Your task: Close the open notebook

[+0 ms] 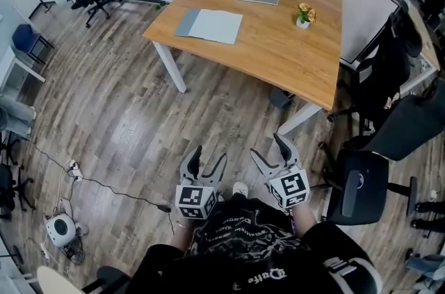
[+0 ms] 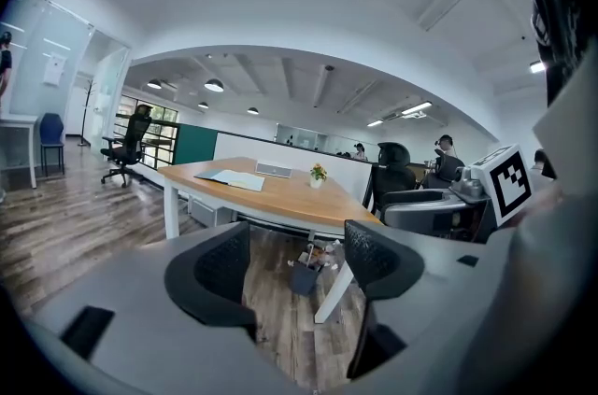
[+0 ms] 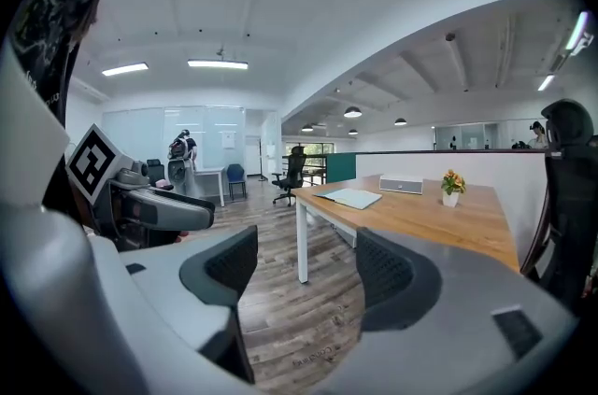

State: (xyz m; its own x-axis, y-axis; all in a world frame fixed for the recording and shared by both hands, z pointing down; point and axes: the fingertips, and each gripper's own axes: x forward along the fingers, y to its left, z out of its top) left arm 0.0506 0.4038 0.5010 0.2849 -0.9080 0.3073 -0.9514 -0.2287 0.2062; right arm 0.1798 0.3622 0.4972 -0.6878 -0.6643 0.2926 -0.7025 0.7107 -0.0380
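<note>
Wood-plank floor [image 1: 125, 126] lay open between the person and the tabletop [image 1: 278, 56] in the head view. The open notebook [image 1: 208, 25] rested flat near the tabletop's left edge, well apart from the left gripper [image 1: 210, 159] and right gripper [image 1: 266, 148] held low over the floor. The left gripper view looked under the tabletop to a bin [image 2: 303, 274] past its wide, empty fingers [image 2: 220, 267], and the right gripper view showed its own fingers [image 3: 385, 268] equally wide and empty, with the notebook beside the tabletop's near corner.

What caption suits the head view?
Open notebook lies on the table; left gripper and right gripper are open and empty.
</note>
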